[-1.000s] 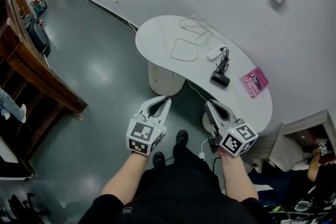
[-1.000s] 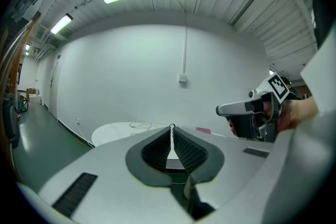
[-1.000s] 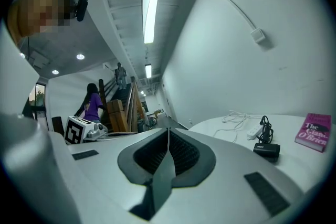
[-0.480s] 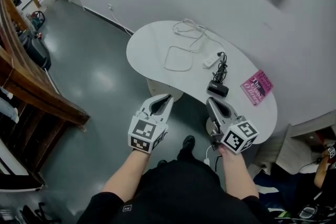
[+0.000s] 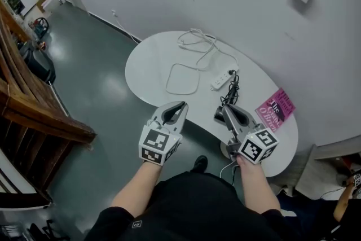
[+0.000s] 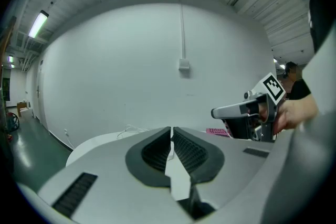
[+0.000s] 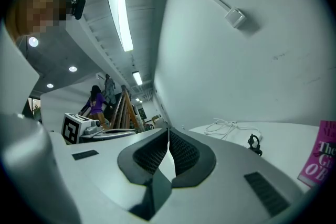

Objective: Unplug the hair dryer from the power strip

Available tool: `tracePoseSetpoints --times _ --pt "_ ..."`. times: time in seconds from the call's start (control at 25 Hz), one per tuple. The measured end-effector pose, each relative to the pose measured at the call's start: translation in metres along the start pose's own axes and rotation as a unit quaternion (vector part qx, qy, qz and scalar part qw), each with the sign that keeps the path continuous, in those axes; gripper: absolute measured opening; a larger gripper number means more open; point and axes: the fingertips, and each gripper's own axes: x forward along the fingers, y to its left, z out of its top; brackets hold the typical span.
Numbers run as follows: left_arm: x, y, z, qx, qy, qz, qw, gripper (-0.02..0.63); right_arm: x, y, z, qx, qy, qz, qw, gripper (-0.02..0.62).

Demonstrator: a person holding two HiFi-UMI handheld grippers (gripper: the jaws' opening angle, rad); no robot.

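While the left gripper (image 5: 181, 104) and right gripper (image 5: 224, 108) are held side by side above the near edge of the white counter (image 5: 145, 68), each has its jaws pressed together with nothing between them, as each gripper's own view shows. The black hair dryer (image 5: 219, 117) lies on the counter just beyond the right gripper's tip, which partly covers it in the head view. Its bunched black cord (image 5: 231, 92) runs up to the white power strip (image 5: 224, 78). A dark plug seems to sit at the strip's far end, but it is too small to tell whether it is seated.

In the right gripper view the dryer is hidden below the gripper's body. Only a loop of the cord (image 7: 255, 144) pokes up, and the pink book (image 7: 323, 160) is cut off at the frame edge. The left gripper view shows little of the counter beyond its rim (image 6: 94, 141) and a sliver of the book (image 6: 218, 131).
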Motion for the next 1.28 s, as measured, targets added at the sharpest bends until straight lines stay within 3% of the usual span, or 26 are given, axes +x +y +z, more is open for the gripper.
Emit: tracePoseSetpoints --times 0.32,0.64,0.96,1.28 --pt "0.066 0.002 0.008 0.0 0.014 0.005 0.9999 0.026 0.017 -0.054 0.011 0.006 0.014 0.018 1.0 0.035" --pt "0.125 0.019 0.008 0.008 0.023 -0.027 0.9993 0.026 0.034 -0.115 0.01 0.037 0.015 -0.031 0.999 0.035" --pt "0.204 0.052 0.014 0.023 0.035 -0.093 0.9948 0.026 0.086 -0.163 0.026 0.042 0.02 -0.081 0.996 0.035" --pt "0.25 0.074 0.005 0.012 0.045 -0.155 0.9868 0.026 0.115 -0.198 0.021 0.047 0.035 -0.144 0.988 0.035"
